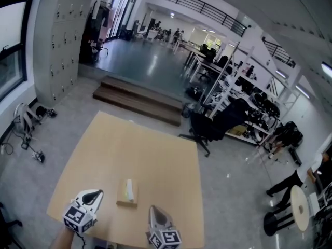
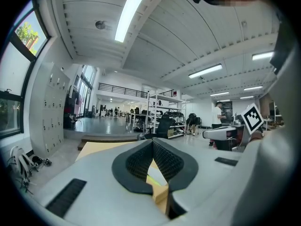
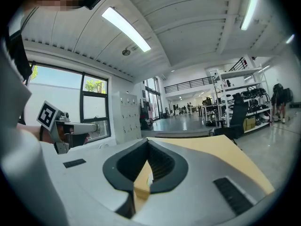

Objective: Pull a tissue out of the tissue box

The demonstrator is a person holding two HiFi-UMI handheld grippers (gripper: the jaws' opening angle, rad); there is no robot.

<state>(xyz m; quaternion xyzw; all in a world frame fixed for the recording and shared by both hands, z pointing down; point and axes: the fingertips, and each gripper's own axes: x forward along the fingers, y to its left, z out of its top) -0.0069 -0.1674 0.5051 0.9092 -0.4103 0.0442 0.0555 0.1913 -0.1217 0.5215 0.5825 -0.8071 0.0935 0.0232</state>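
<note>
The tissue box (image 1: 127, 193) is a small tan box with a pale tissue at its top slot, lying near the front of the light wooden table (image 1: 135, 149). My left gripper (image 1: 96, 194) hovers just left of the box, and my right gripper (image 1: 154, 210) sits just right of it and nearer the front edge. Both point toward the far side of the table. In the left gripper view the jaws (image 2: 153, 142) meet at their tips, and the box (image 2: 158, 190) shows through the gap below them. The right gripper view shows the same: jaws (image 3: 147, 142) shut, with the box (image 3: 141, 182) behind them. Neither gripper holds anything.
A low dark wooden step platform (image 1: 139, 98) lies beyond the table's far edge. A black office chair (image 1: 207, 126) stands off the far right corner. Grey lockers (image 1: 61, 40) line the left wall, with cables and gear (image 1: 28, 121) on the floor. People (image 1: 290, 178) stand at the right.
</note>
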